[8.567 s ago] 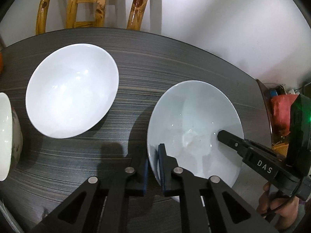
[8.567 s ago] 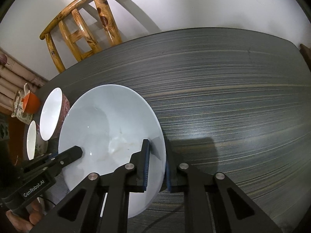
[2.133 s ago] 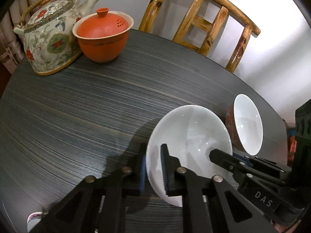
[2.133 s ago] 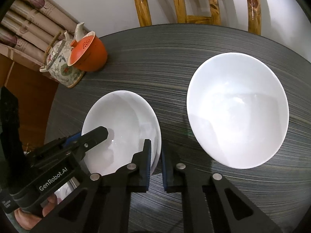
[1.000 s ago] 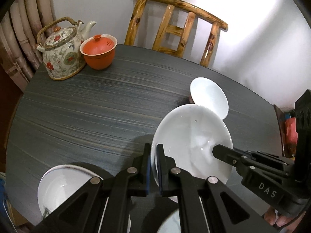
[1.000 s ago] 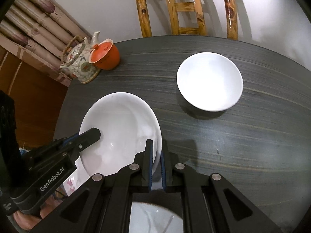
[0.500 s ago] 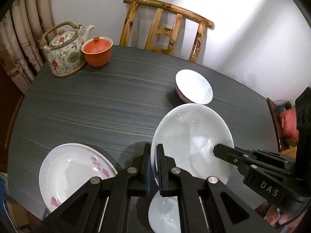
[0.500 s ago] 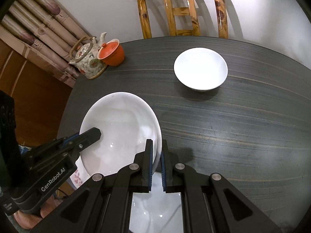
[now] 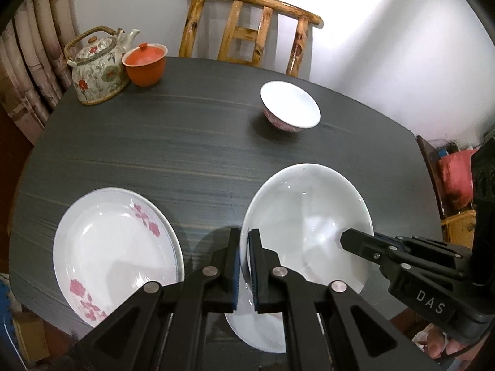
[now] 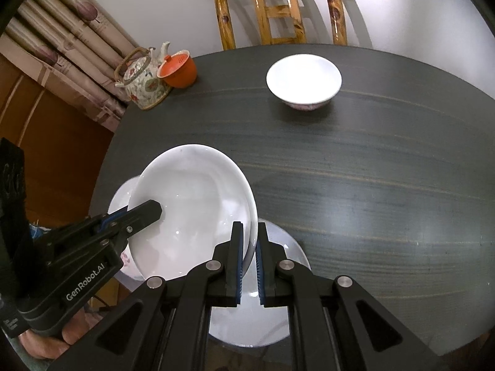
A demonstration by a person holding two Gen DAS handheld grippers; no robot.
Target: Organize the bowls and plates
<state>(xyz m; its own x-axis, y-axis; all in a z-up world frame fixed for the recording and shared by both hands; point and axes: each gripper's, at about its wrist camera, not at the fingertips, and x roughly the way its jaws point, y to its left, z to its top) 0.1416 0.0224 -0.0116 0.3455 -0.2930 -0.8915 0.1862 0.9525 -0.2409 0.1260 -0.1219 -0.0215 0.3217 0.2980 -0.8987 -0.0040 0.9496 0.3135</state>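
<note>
A large plain white bowl [image 9: 309, 213] [image 10: 191, 204] hangs above the near part of the dark table [image 9: 185, 142], carried by both grippers. My left gripper [image 9: 245, 241] [image 10: 151, 211] is shut on its left rim. My right gripper [image 10: 247, 232] [image 9: 351, 241] is shut on the opposite rim. Right under the bowl lies a white dish [image 9: 260, 324] [image 10: 272, 309], partly hidden. A pink-flowered plate [image 9: 114, 247] [image 10: 122, 194] lies to the left of it. A small bowl with a red pattern outside [image 9: 290, 108] [image 10: 304, 80] stands at the far side.
A flowered teapot [image 9: 96, 68] [image 10: 145, 83] and an orange lidded cup [image 9: 144, 61] [image 10: 178, 68] stand at the far left corner. A wooden chair [image 9: 247, 27] [image 10: 278, 9] is behind the table. A person's hand [image 9: 439, 343] holds the right gripper.
Both grippers have drawn back toward the table's near edge with the bowl. The flowered plate and the white dish underneath have come further into view; the small far bowl looks farther off.
</note>
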